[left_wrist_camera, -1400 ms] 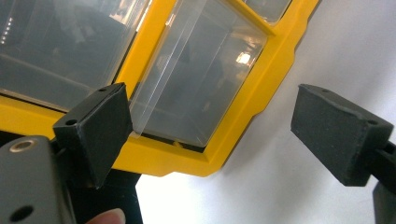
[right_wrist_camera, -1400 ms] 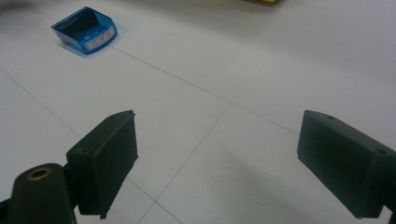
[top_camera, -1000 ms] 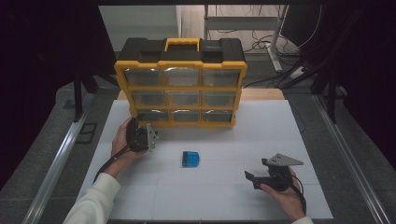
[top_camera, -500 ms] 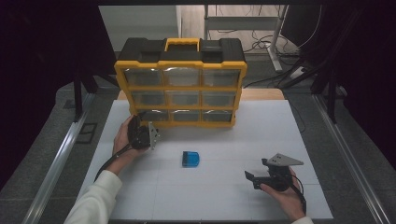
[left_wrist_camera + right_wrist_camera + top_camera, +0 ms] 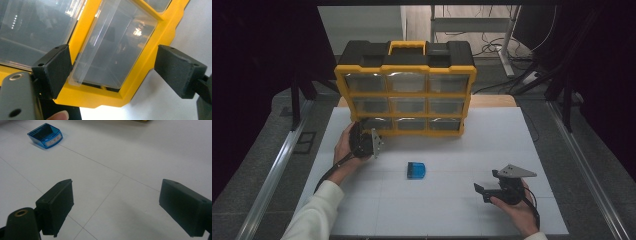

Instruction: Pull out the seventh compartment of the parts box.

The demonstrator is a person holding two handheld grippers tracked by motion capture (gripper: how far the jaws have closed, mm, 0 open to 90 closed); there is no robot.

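Note:
A yellow and black organizer (image 5: 406, 95) with clear drawers stands upright at the back of the white table. My left gripper (image 5: 366, 139) is at its bottom left drawer (image 5: 373, 123). In the left gripper view the left gripper (image 5: 112, 58) is open, its jaws on either side of that clear drawer (image 5: 112, 50) and close to the yellow frame (image 5: 140, 75). A small blue box (image 5: 416, 170) lies on the table in the middle. My right gripper (image 5: 486, 183) rests open near the front right, jaws pointing left with only bare table between them, the blue box (image 5: 46, 135) well ahead of the right gripper (image 5: 116, 195).
The white table (image 5: 492, 150) has faint grid lines and open room to the right of the organizer. Metal rails (image 5: 277, 170) run along both sides. Beyond the table are dark floor, cables and a desk frame (image 5: 472, 30).
My left gripper has edged a little forward onto the bottom left drawer. The right gripper and the blue box have stayed put.

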